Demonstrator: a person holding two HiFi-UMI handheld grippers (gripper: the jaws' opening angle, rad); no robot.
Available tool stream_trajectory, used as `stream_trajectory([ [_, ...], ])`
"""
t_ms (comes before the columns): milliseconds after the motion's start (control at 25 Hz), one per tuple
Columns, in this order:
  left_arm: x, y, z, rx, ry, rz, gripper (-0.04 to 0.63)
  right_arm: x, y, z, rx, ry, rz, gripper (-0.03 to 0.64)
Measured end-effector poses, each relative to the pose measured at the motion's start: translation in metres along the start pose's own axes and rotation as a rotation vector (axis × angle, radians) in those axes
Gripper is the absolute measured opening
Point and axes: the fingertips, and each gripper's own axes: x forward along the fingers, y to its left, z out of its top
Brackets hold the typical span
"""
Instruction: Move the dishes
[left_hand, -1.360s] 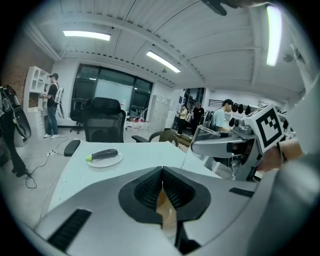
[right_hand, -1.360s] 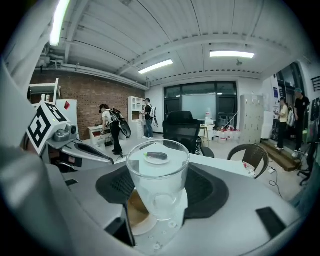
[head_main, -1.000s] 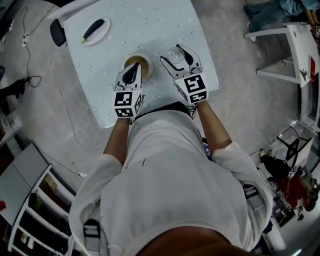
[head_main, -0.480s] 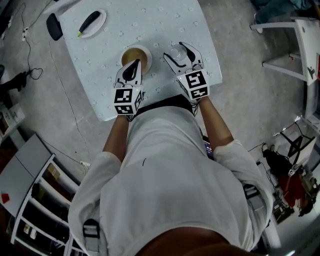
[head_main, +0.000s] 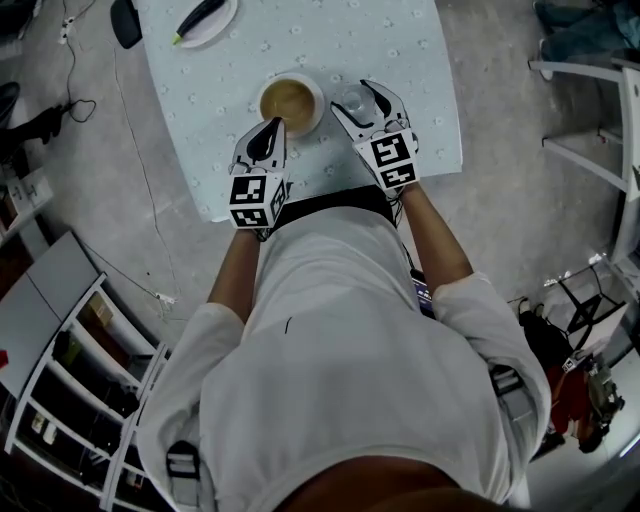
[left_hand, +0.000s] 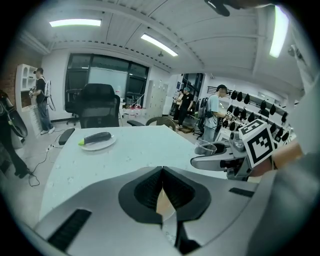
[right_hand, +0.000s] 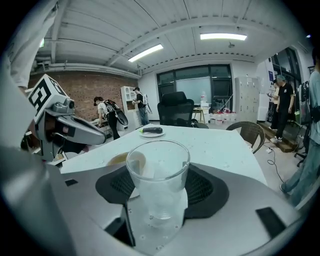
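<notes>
A white bowl (head_main: 290, 100) with a brown inside stands on the pale table (head_main: 400, 40), close to its near edge. My left gripper (head_main: 270, 133) is shut on the bowl's near rim, and a tan sliver of the bowl (left_hand: 162, 202) shows between the closed jaws. A clear empty glass (head_main: 352, 98) stands upright to the right of the bowl. My right gripper (head_main: 362, 102) is shut on the glass (right_hand: 157, 180), with one pad on each side of it. The bowl (right_hand: 122, 160) shows just behind and left of the glass.
A white plate with a dark cucumber (head_main: 205, 18) lies at the table's far left. A black office chair (left_hand: 97, 105) stands beyond the far end and a wicker chair (right_hand: 245, 132) beside it. Several people stand around the room. Shelving (head_main: 60, 400) lines the floor at my left.
The head view has shifted, so the table sits higher in the picture. Both grippers keep their holds on the bowl and the glass, still side by side.
</notes>
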Motion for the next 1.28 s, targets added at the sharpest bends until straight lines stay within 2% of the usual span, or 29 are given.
stream_trajectory([
  [360, -0.005, 0.015, -0.003, -0.022, 0.007, 0.038, 0.018, 0.018, 0.009, -0.007, -0.048, 0.022, 0.027, 0.278],
  [800, 0.001, 0.019, -0.007, -0.033, 0.015, 0.045, 0.018, 0.026, 0.009, -0.012, -0.066, 0.027, 0.054, 0.299],
  [920, 0.001, 0.017, -0.003, -0.03, 0.004, 0.045, 0.018, 0.022, 0.012, -0.006, -0.078, 0.012, 0.068, 0.333],
  [1280, 0.002, 0.002, 0.02, -0.02, -0.055, 0.041, 0.018, -0.009, 0.013, 0.031, -0.089, -0.064, 0.065, 0.328],
])
